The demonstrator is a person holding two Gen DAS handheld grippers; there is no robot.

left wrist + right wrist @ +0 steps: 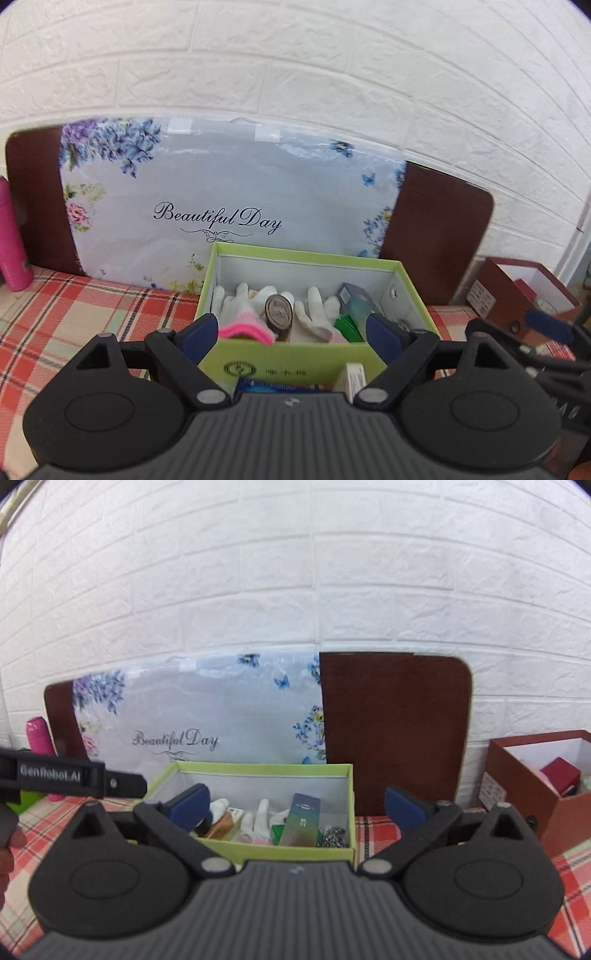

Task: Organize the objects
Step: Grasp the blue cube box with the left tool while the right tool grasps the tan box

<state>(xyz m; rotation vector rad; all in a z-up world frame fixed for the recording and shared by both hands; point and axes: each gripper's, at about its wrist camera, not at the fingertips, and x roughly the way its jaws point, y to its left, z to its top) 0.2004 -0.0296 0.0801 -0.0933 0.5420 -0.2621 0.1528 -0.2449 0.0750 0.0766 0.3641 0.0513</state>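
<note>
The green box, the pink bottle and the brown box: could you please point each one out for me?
green box [295, 363]: left wrist view, on its front wall.
pink bottle [11, 243]: left wrist view, on its body.
brown box [517, 775]: right wrist view, on its left side wall.

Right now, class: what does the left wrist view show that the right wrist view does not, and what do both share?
Only the left wrist view shows the small white carton and blue packet lying in front of the green box.

Only the right wrist view shows a metal scourer in the green box's corner and the red item inside the brown box.

Both share the white gloves, floral cushion, pink bottle, and wide-open jaws.
</note>
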